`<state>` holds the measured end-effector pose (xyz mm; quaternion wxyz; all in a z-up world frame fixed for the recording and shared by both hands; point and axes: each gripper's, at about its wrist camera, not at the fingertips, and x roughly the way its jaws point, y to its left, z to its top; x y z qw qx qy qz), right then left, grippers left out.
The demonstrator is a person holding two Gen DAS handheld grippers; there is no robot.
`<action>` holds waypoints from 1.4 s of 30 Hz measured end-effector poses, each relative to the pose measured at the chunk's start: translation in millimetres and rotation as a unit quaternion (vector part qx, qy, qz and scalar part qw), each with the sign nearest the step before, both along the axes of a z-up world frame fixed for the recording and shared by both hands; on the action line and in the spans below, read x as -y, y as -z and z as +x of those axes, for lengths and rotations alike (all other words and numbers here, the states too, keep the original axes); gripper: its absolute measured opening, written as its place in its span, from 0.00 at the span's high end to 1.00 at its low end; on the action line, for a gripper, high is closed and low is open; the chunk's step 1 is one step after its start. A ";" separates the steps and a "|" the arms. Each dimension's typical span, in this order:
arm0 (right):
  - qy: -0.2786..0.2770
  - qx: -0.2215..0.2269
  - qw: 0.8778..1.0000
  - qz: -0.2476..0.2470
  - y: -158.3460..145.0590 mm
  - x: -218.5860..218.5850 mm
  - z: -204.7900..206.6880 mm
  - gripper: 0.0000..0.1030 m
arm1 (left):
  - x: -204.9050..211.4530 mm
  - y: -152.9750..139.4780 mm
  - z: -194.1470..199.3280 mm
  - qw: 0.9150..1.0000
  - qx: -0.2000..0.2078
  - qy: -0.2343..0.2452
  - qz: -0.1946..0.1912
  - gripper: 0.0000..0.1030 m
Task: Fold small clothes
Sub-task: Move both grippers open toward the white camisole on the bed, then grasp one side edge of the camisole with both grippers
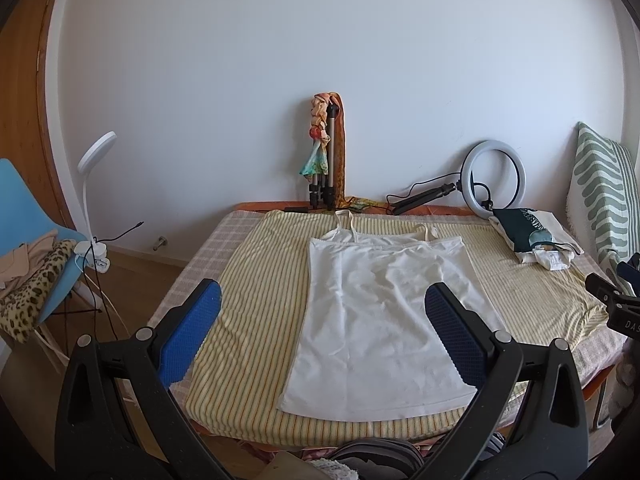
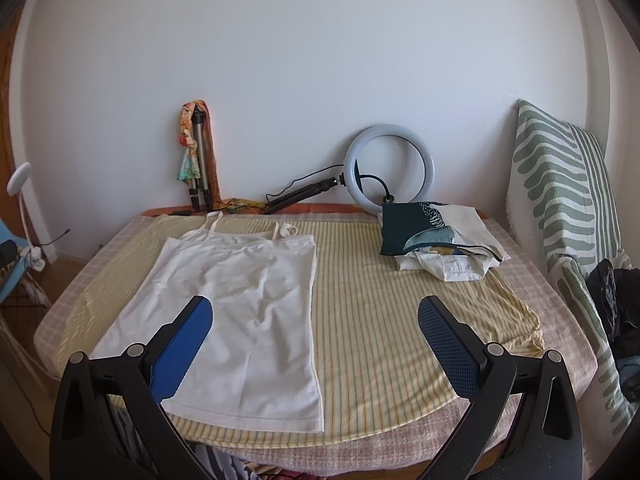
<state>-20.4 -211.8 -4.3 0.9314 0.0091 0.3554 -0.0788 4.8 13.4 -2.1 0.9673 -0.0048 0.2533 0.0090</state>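
A white strappy camisole [image 1: 380, 320] lies flat and spread out on the yellow striped cloth [image 1: 256, 304], straps toward the wall, hem toward me. It also shows in the right wrist view [image 2: 244, 312]. My left gripper [image 1: 322, 300] is open and empty, held above the camisole's near half, its blue pads either side of it. My right gripper [image 2: 314, 316] is open and empty, above the camisole's right edge and the bare striped cloth [image 2: 400, 320].
A pile of folded clothes [image 2: 436, 240] sits at the back right. A ring light [image 2: 390, 168] and a tripod with a scarf [image 2: 198, 156] lean against the wall. A striped cushion [image 2: 560, 220] stands right. A blue chair [image 1: 32, 240] with clothes stands left.
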 end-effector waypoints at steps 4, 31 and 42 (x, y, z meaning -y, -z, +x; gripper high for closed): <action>-0.006 0.002 1.000 -0.004 2.8 -3.4 9.5 0.01 | -6.6 8.8 2.9 1.000 -0.002 -0.007 0.001 0.00; -0.207 -0.080 0.974 0.053 53.3 -88.1 213.8 0.11 | -91.0 181.0 56.2 0.970 -0.180 0.030 -0.158 0.57; -0.231 -0.205 0.938 0.155 122.6 -162.5 296.4 0.35 | -85.3 206.7 61.3 0.964 -0.204 0.045 -0.166 0.63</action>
